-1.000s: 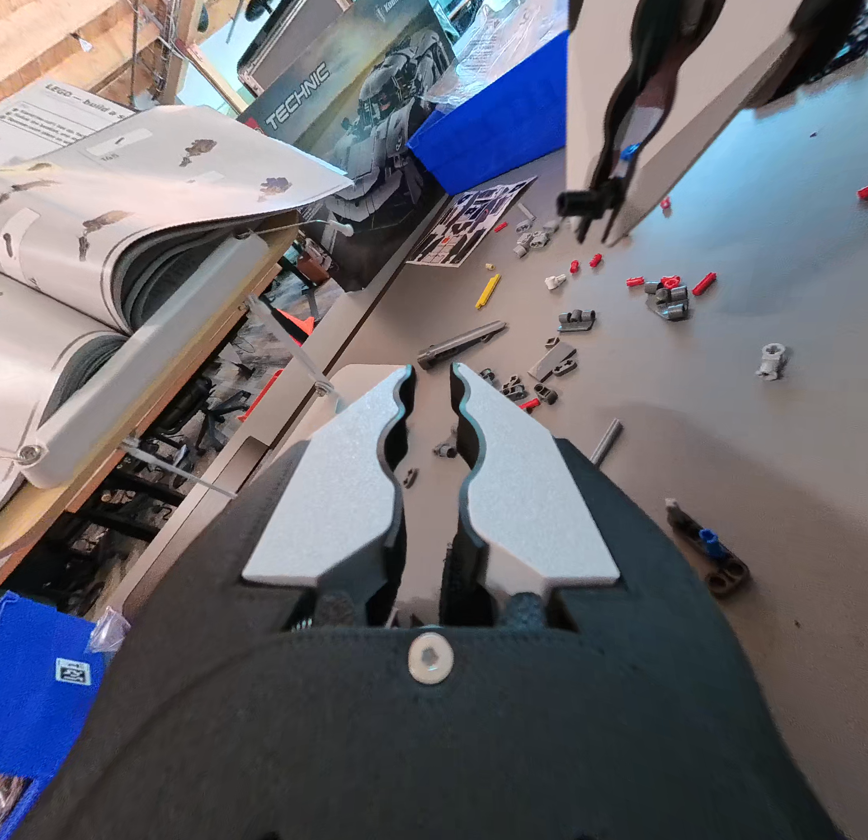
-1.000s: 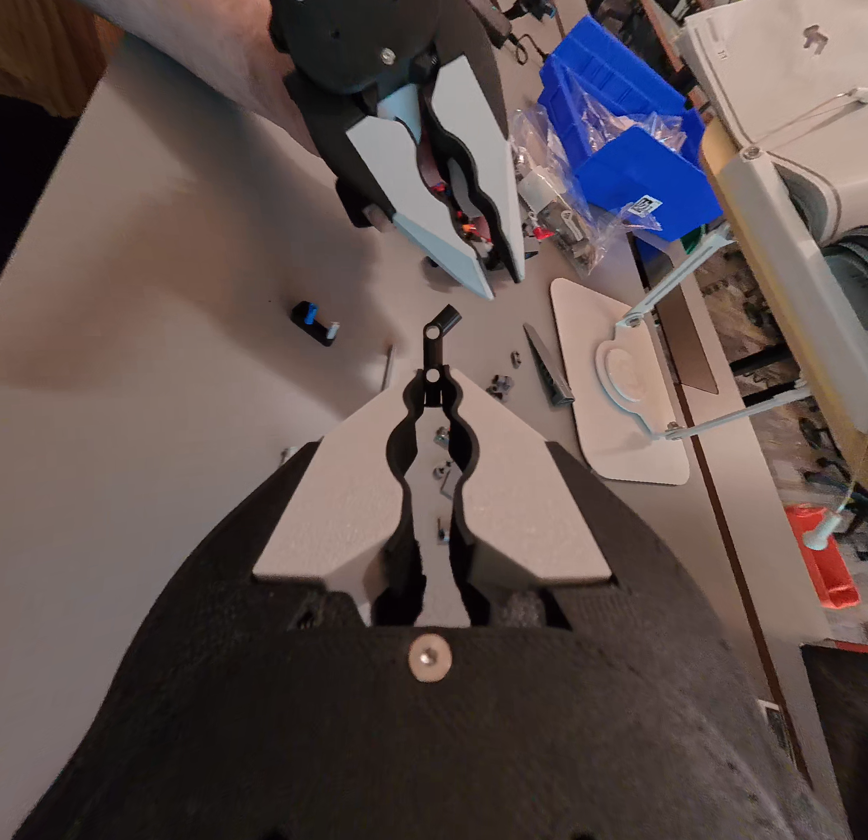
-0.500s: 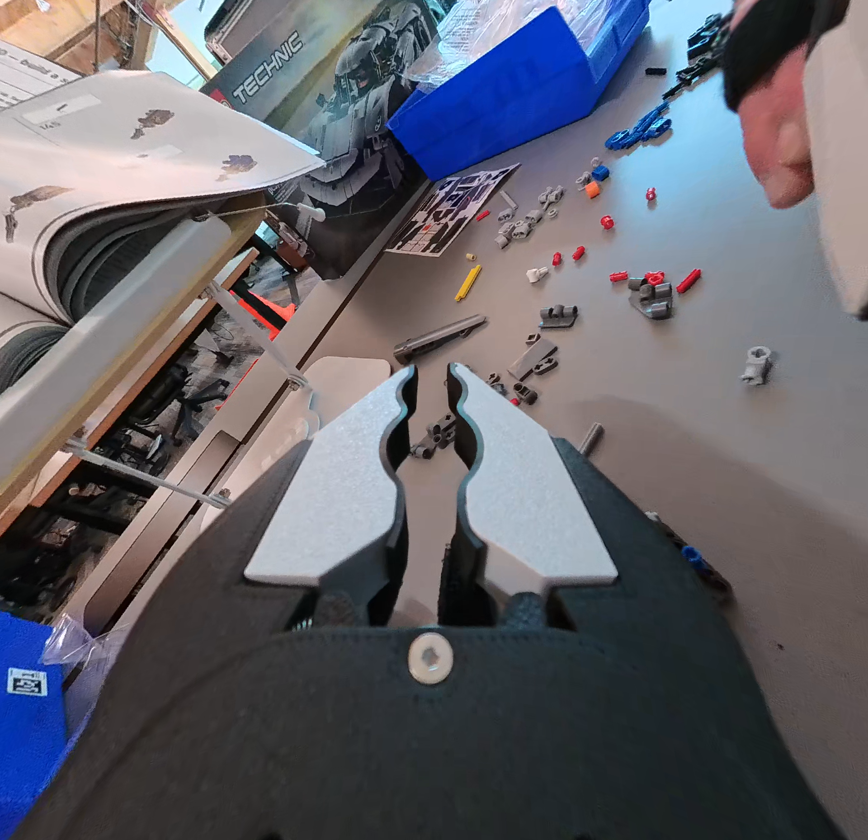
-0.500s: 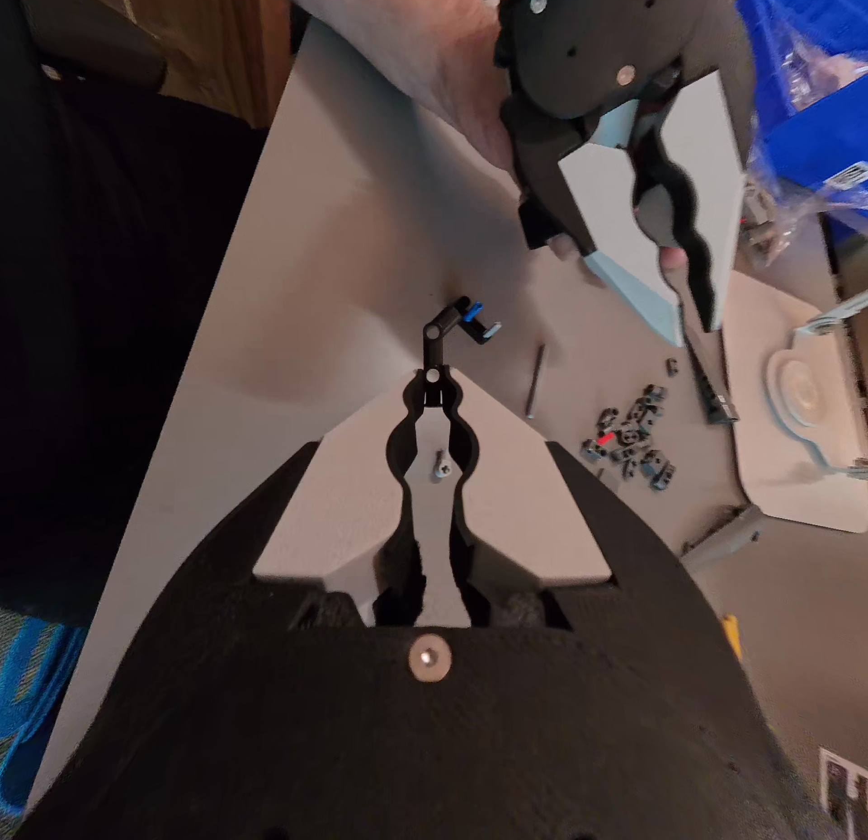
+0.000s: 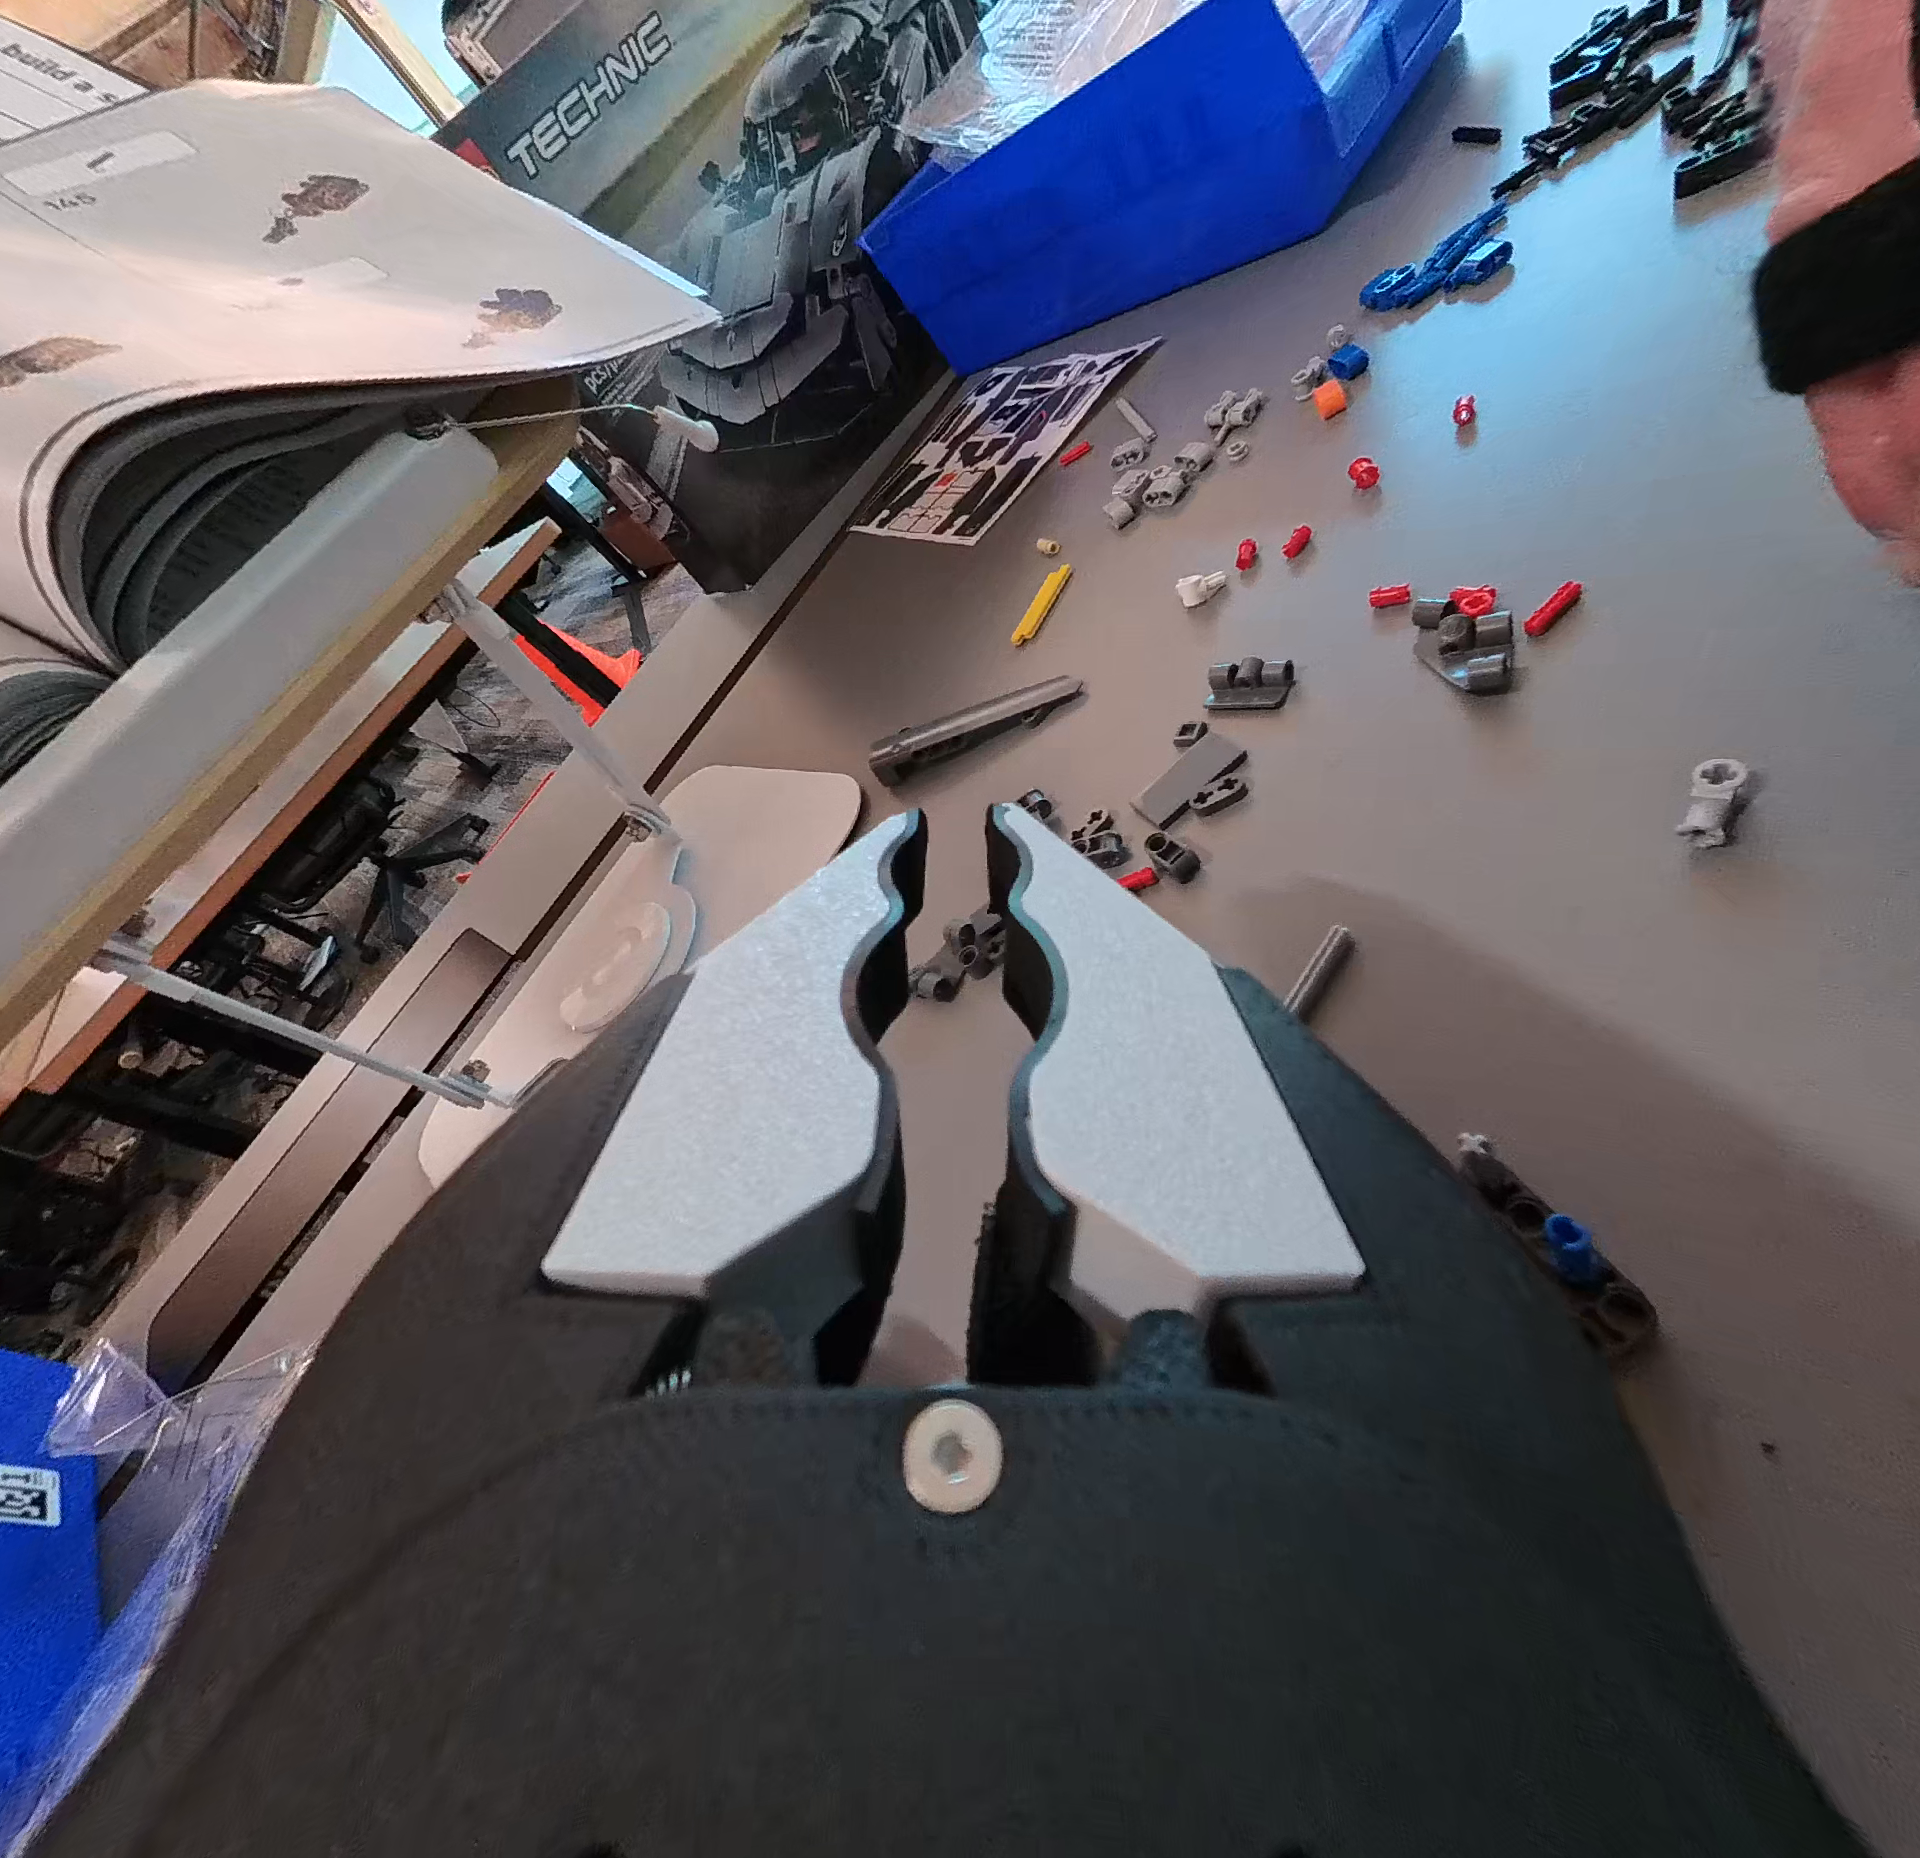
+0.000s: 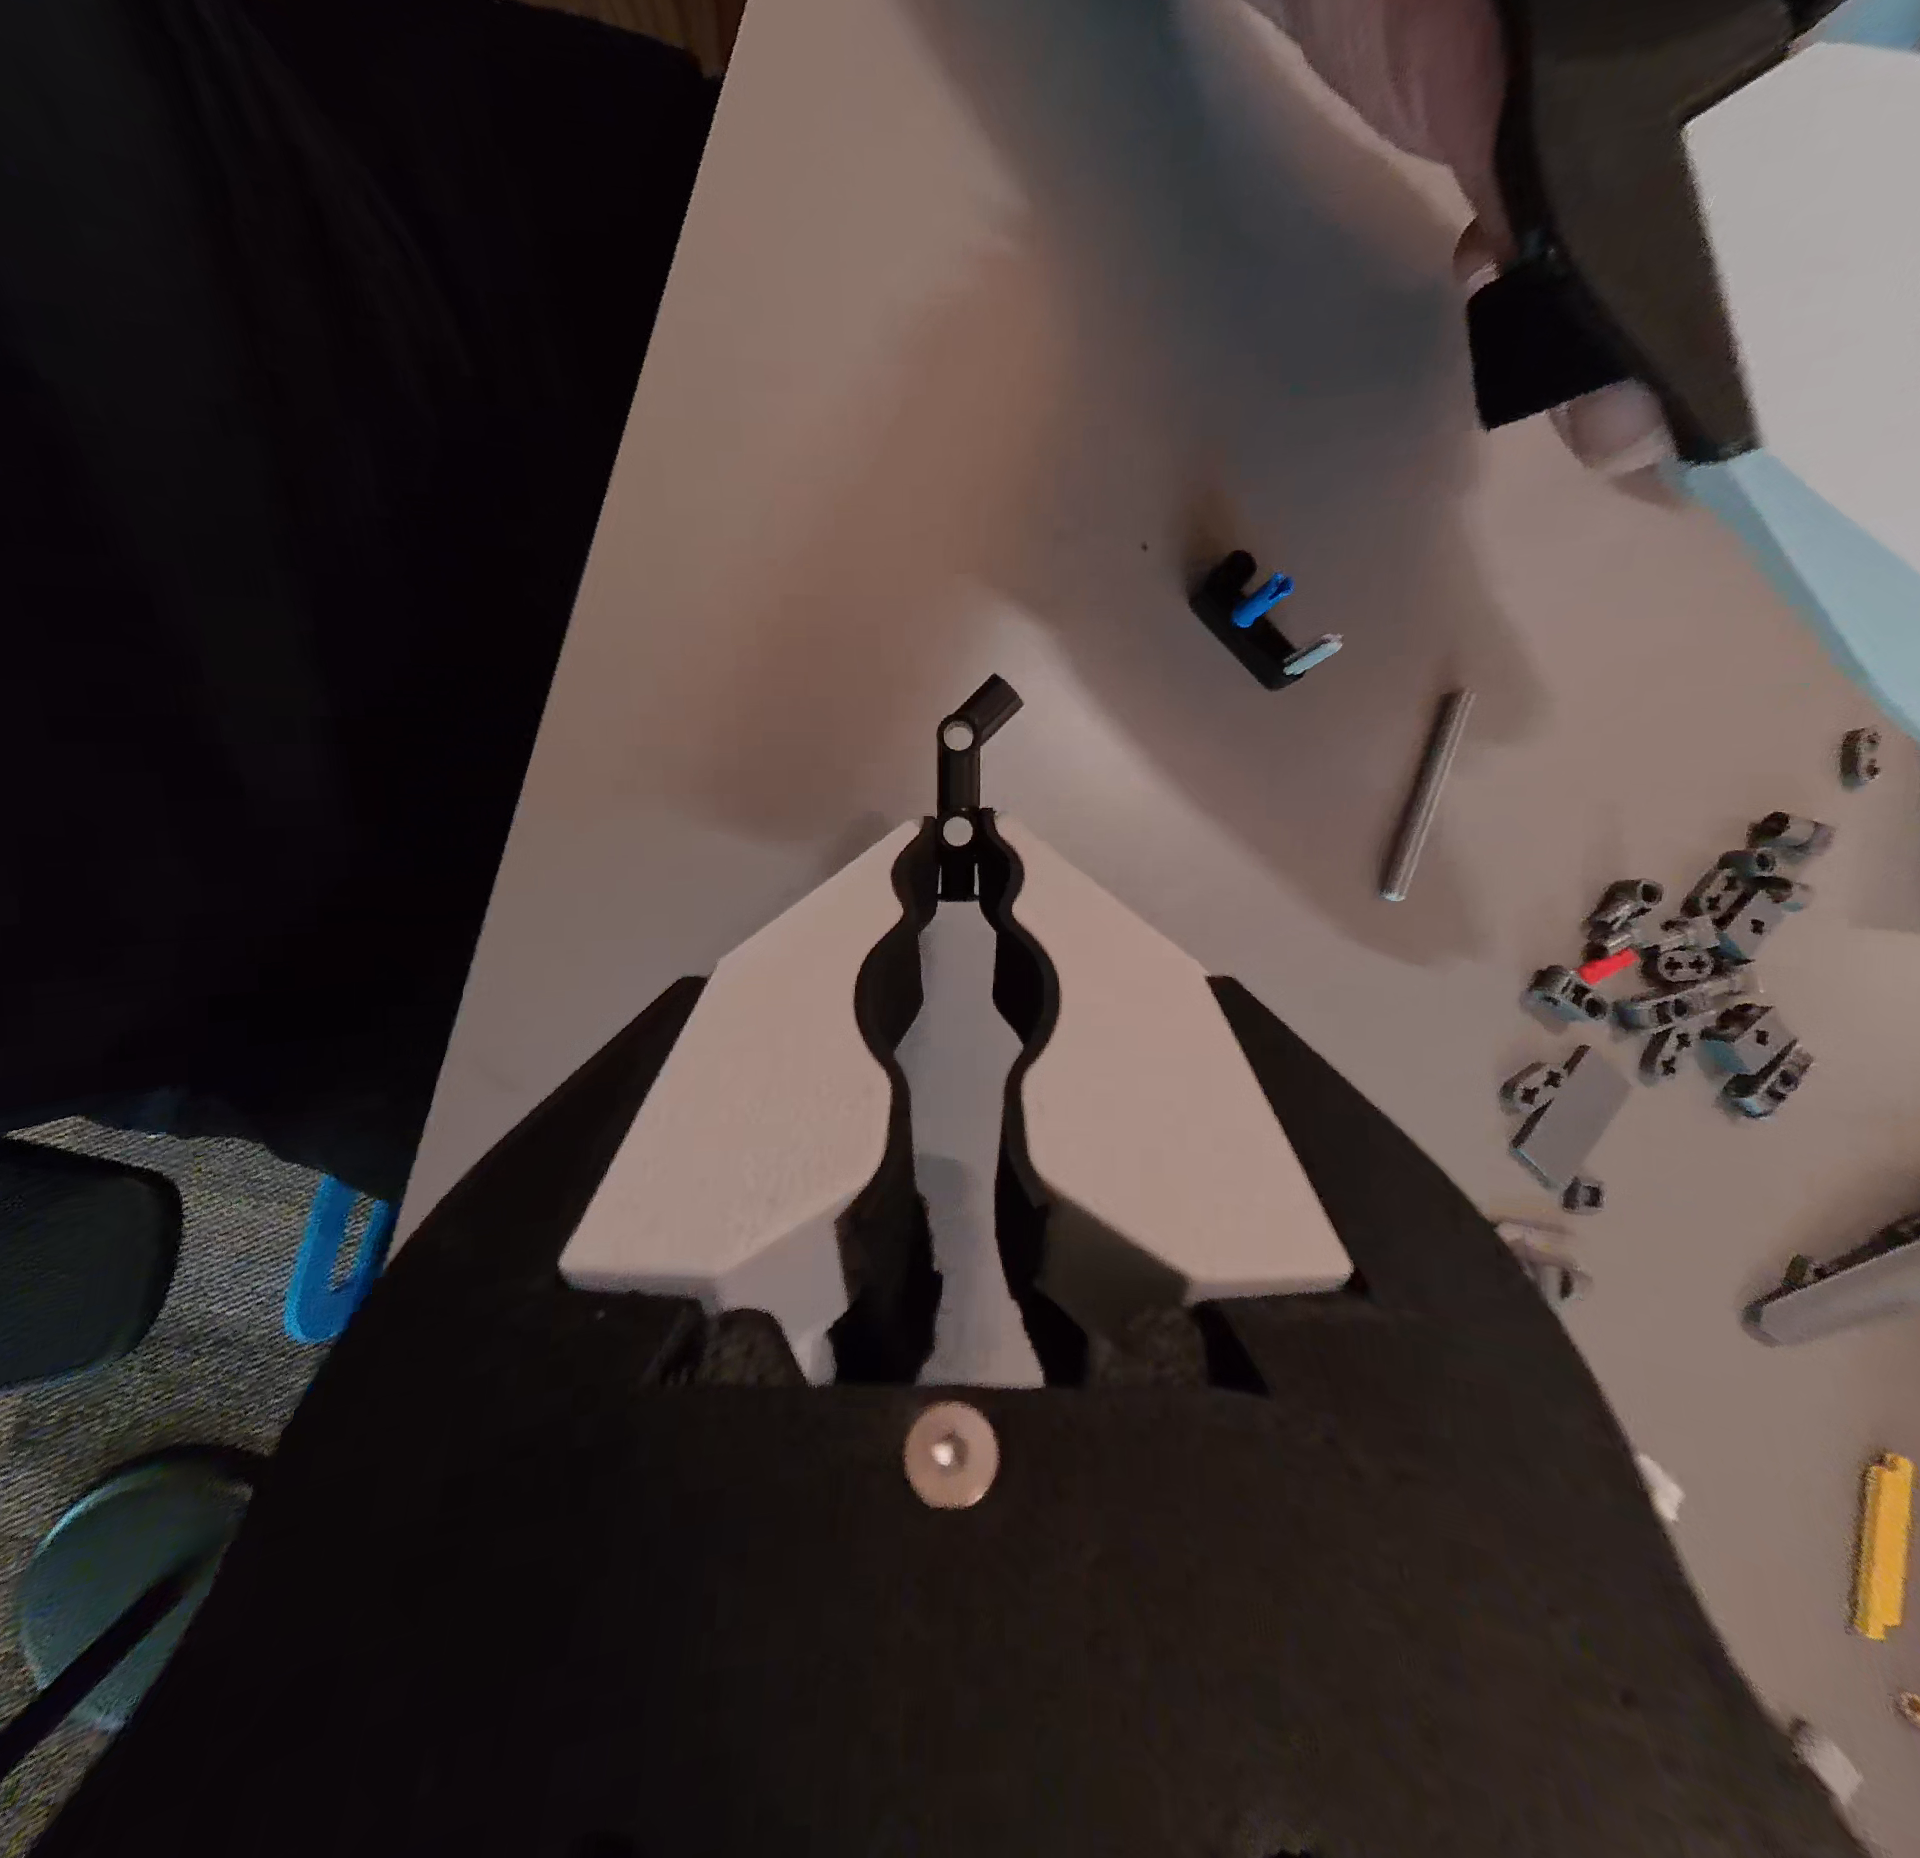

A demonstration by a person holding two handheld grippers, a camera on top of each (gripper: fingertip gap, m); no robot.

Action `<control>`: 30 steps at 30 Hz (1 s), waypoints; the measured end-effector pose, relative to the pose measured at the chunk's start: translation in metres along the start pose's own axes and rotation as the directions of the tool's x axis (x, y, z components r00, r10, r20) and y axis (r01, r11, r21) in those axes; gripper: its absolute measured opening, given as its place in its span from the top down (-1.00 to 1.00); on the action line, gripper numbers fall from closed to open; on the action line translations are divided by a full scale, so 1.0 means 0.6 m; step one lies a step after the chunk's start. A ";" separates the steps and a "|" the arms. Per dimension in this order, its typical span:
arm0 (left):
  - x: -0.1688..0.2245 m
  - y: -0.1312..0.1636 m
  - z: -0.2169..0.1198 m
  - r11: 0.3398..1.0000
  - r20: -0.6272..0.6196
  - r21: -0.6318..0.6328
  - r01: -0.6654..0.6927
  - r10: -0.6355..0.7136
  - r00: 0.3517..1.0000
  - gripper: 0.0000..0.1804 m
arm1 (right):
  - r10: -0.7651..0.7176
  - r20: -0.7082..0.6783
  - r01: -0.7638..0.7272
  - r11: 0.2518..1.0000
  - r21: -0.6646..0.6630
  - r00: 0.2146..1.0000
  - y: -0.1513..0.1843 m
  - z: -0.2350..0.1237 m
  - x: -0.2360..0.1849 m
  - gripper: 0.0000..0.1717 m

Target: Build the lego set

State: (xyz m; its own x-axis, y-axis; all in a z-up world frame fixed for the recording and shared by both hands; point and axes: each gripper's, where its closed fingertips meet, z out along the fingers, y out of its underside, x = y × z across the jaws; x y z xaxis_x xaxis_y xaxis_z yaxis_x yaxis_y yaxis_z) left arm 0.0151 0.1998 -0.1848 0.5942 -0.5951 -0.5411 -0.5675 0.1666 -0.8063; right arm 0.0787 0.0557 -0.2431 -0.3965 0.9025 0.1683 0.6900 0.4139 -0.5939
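Since a second ago the right gripper (image 6: 957,840) has swung toward the table (image 6: 831,374) edge, still clamped on the black angled connector (image 6: 968,759) projecting beyond its tips. The left gripper (image 5: 954,829) hangs slightly parted, gripping nothing, above a dark grey connector (image 5: 966,948). Bare tabletop lies beyond the black connector.

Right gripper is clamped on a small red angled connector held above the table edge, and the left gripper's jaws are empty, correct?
Not quite: the angled connector in the right gripper is black, not red, as the right wrist view shows. The left gripper holds nothing, as you said.
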 end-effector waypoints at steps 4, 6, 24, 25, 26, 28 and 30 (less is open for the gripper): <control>0.003 -0.002 0.000 1.000 -0.009 0.004 0.005 -0.005 1.000 0.90 | 0.027 0.024 -0.026 0.998 -0.053 0.999 0.013 0.006 -0.014 0.96; 0.005 0.000 0.002 1.000 -0.017 -0.002 0.006 -0.006 1.000 0.90 | 0.036 0.026 -0.034 0.997 -0.068 0.999 0.018 0.009 -0.016 0.96; 0.013 0.008 0.008 1.000 -0.037 -0.019 0.004 -0.005 0.999 0.90 | 0.000 -0.014 -0.003 0.982 -0.186 1.000 0.033 0.015 -0.014 0.89; 0.012 0.008 0.008 1.000 -0.035 -0.019 0.005 -0.005 0.999 0.90 | 0.000 -0.025 -0.005 0.982 -0.188 1.000 0.034 0.011 -0.011 0.89; 0.011 0.008 0.007 1.000 -0.034 -0.017 0.007 -0.007 0.999 0.90 | 0.004 -0.036 -0.010 0.983 -0.181 0.999 0.034 0.004 -0.008 0.88; 0.008 0.006 0.006 1.000 -0.028 -0.013 0.008 -0.009 1.000 0.90 | 0.018 -0.065 -0.027 0.989 -0.148 0.998 0.030 -0.014 -0.001 0.88; 0.008 0.005 0.005 1.000 -0.027 -0.011 0.011 -0.011 1.000 0.90 | 0.030 -0.106 -0.040 0.994 -0.098 0.994 0.024 -0.038 0.007 0.88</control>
State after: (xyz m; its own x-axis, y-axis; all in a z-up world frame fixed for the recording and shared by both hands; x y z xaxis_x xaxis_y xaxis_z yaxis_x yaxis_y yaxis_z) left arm 0.0182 0.2000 -0.1904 0.5846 -0.6183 -0.5253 -0.5670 0.1517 -0.8096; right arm 0.1009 0.0680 -0.2327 -0.3093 0.9221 0.2327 0.7616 0.3867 -0.5200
